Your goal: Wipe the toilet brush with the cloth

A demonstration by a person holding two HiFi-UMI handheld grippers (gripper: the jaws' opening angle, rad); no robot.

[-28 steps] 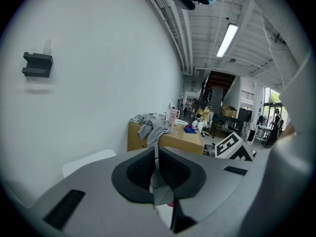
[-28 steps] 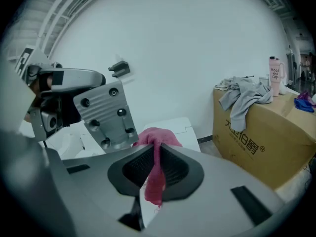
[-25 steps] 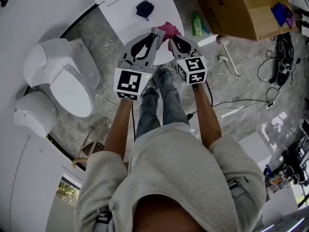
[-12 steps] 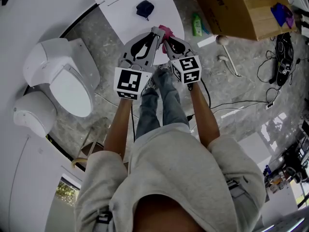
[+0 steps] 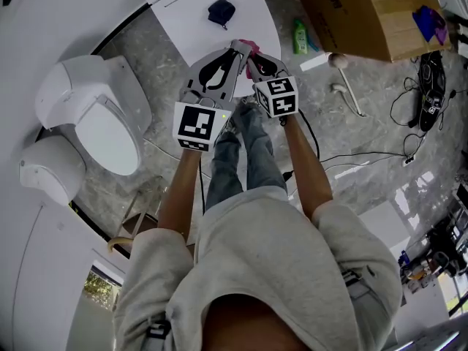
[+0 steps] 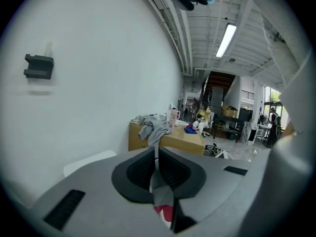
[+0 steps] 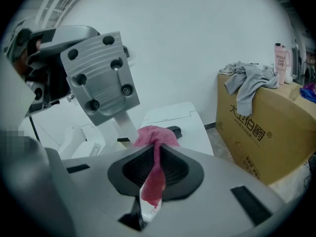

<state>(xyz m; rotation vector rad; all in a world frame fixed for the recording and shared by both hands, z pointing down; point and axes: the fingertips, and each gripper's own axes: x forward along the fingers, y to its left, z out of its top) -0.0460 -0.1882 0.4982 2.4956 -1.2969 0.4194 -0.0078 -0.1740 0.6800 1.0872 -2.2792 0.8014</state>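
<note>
In the head view both grippers are held close together over the near edge of a white table (image 5: pixel 190 20). My left gripper (image 5: pixel 235 47) is shut on the thin white handle of the toilet brush (image 7: pixel 123 125). That handle shows as a pale strip between its pads (image 6: pixel 157 181). My right gripper (image 5: pixel 251 57) is shut on a pink cloth (image 7: pixel 154 136), which bunches beyond the jaws and hangs below them. In the right gripper view the cloth lies against the brush handle just under the left gripper's fingers (image 7: pixel 98 78). The brush's head is hidden.
A white toilet (image 5: pixel 95 115) stands to the left. A small dark blue object (image 5: pixel 219 12) lies on the table. At the right are a cardboard box (image 5: pixel 365 13) with clothes on it, a green bottle (image 5: pixel 299 36), a stick-like tool (image 5: pixel 344 86) and cables (image 5: pixel 431 86) on the floor.
My right gripper has moved left and up toward the left gripper, bringing the pink cloth against the brush handle. The left gripper has stayed still.
</note>
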